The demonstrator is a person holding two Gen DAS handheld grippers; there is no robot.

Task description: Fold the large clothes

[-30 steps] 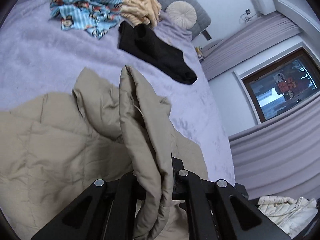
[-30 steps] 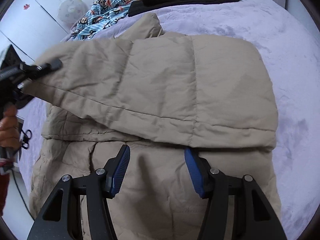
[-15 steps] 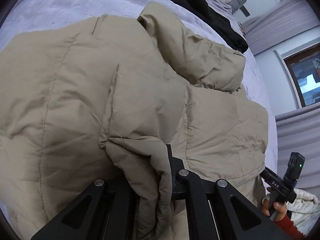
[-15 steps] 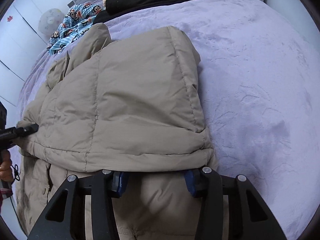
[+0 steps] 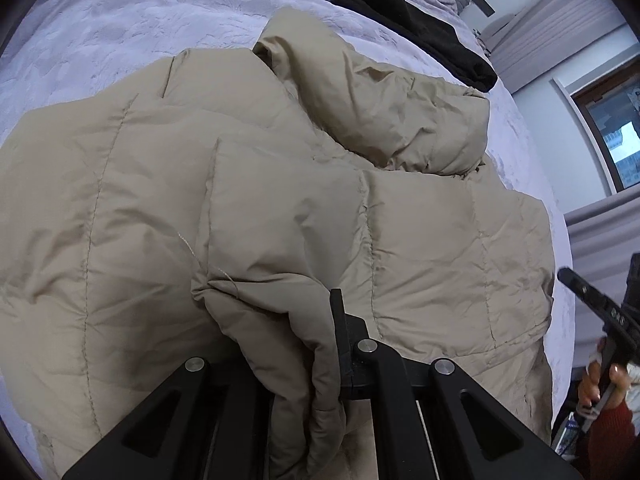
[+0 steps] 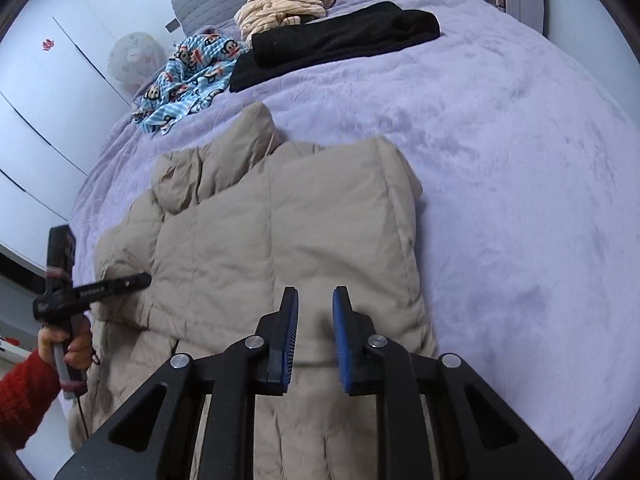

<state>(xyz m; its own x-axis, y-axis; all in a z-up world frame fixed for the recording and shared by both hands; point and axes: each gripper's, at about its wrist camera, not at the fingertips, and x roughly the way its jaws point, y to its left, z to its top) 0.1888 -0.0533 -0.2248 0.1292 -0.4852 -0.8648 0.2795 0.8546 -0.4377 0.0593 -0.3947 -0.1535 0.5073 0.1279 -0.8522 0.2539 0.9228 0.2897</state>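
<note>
Two grippers work over our beige jacket, which lies folded on the purple bed. Our left gripper has its jaws clamped on a bunched fold at the jacket's near edge. Our right gripper hovers above the jacket; its jaws have just been closing and stand narrowly apart with nothing pinched between them. Farther up the bed we see a black garment, a blue monkey-print cloth and a cream bundle.
</note>
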